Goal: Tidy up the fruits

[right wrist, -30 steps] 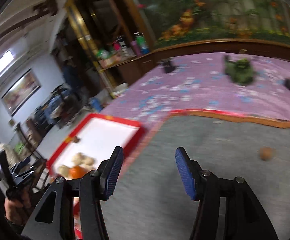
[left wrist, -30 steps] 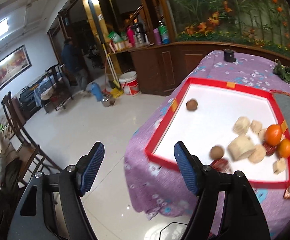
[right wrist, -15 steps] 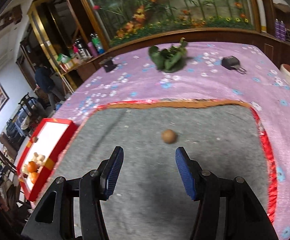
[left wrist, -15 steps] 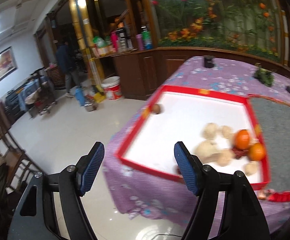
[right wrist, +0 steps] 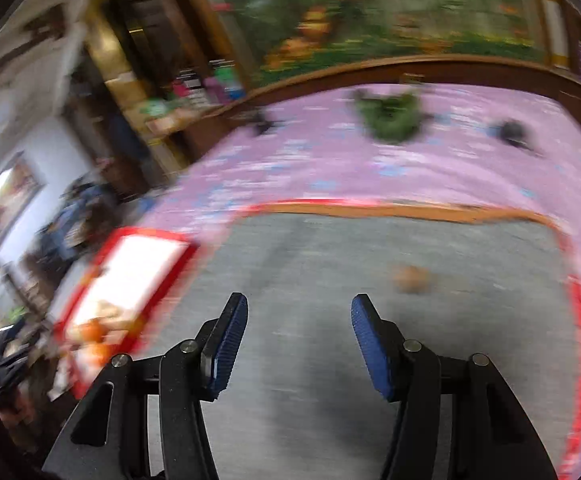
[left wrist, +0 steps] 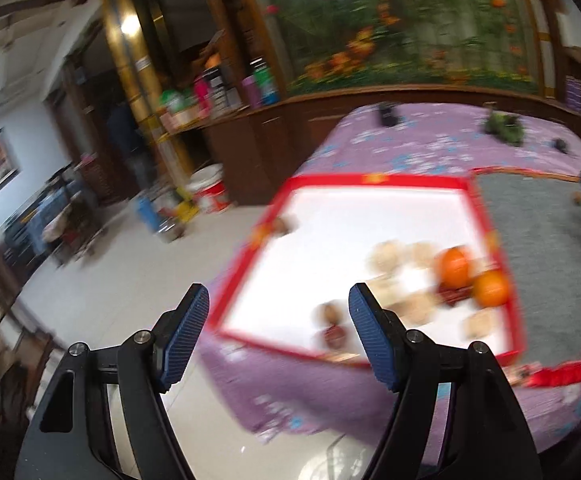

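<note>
Since half a second ago my right tool (right wrist: 296, 340) has swung left; the small brown fruit (right wrist: 410, 278) now lies far-right of its spread, empty pads, nearer than left tool (left wrist: 278, 336), also spread.

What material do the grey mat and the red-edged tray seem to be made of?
Grey mat: probably felt or a similar cloth, matt and slightly fuzzy, no shine; the blur leaves it open. Red-edged tray: a smooth, bright white floor with a low red rim, perhaps painted card or plastic; I cannot tell which.
</note>
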`<state>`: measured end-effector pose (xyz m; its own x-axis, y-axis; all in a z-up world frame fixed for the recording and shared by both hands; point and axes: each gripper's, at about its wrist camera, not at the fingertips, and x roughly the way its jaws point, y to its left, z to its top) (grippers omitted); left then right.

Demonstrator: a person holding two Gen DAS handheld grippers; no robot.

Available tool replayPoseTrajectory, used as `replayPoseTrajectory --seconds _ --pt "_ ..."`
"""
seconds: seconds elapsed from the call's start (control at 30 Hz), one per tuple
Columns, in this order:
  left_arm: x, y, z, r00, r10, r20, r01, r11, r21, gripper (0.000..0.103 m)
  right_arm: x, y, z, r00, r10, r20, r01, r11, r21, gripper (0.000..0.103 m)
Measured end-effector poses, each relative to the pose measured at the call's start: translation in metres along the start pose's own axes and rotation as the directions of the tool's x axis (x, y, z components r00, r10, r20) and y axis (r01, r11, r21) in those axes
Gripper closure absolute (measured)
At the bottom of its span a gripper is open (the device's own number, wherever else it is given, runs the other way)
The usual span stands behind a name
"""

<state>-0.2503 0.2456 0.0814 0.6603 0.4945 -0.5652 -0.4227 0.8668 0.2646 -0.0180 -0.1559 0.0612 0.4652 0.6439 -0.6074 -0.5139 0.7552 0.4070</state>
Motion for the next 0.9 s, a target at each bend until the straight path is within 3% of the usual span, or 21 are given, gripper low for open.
replayPoseTrajectory --seconds 0.1,0.17,0.27,0.37,0.6,0.67,0.77,0.83,0.87,0.9 --pt "0.004 0.032 -0.014 0.997 0.064 -0.045 -0.066 0.996 -0.056 0.031 0.024 0.076 0.004 0.989 0.14 -0.052 -0.146 0.976 -0.159 0.047" --pt "0.004 0.046 -0.024 0.995 0.081 -0.061 -0.086 0.993 -0.079 0.031 0.04 0.128 0.001 0.965 0.234 -0.12 -0.256 0.938 -0.231 0.047" --pt "0.003 0.055 -0.037 0.994 0.081 -0.069 -0.087 0.992 -0.091 0.031 0.062 0.196 -0.012 0.939 0.283 -0.196 -0.337 0.872 -0.355 0.047" --pt "0.002 0.056 -0.046 0.997 0.049 -0.067 -0.055 0.994 -0.097 0.031 0.09 0.241 -0.03 0.94 0.242 -0.239 -0.33 0.822 -0.465 0.048" --pt "0.008 0.064 -0.054 0.998 -0.008 -0.067 -0.001 0.991 -0.136 0.031 0.152 0.263 -0.051 0.945 0.117 -0.306 -0.269 0.808 -0.524 0.048" --pt "0.011 0.065 -0.056 0.997 -0.022 -0.072 0.011 0.989 -0.149 0.031 0.159 0.267 -0.052 0.945 0.126 -0.3 -0.275 0.805 -0.526 0.048" --pt "0.015 0.067 -0.058 0.996 -0.031 -0.08 0.019 0.988 -0.152 0.031 0.173 0.268 -0.051 0.926 0.105 -0.363 -0.292 0.807 -0.513 0.05" --pt "0.015 0.067 -0.058 0.996 -0.032 -0.079 0.019 0.988 -0.156 0.031 0.175 0.276 -0.056 0.929 0.062 -0.365 -0.273 0.78 -0.563 0.051" --pt "0.015 0.067 -0.058 0.996 -0.034 -0.079 0.021 0.987 -0.159 0.031 0.174 0.277 -0.056 0.932 0.058 -0.357 -0.265 0.78 -0.566 0.055" --pt "0.016 0.067 -0.057 0.996 -0.038 -0.08 0.025 0.987 -0.162 0.031 0.173 0.277 -0.056 0.936 0.058 -0.347 -0.259 0.783 -0.566 0.065"
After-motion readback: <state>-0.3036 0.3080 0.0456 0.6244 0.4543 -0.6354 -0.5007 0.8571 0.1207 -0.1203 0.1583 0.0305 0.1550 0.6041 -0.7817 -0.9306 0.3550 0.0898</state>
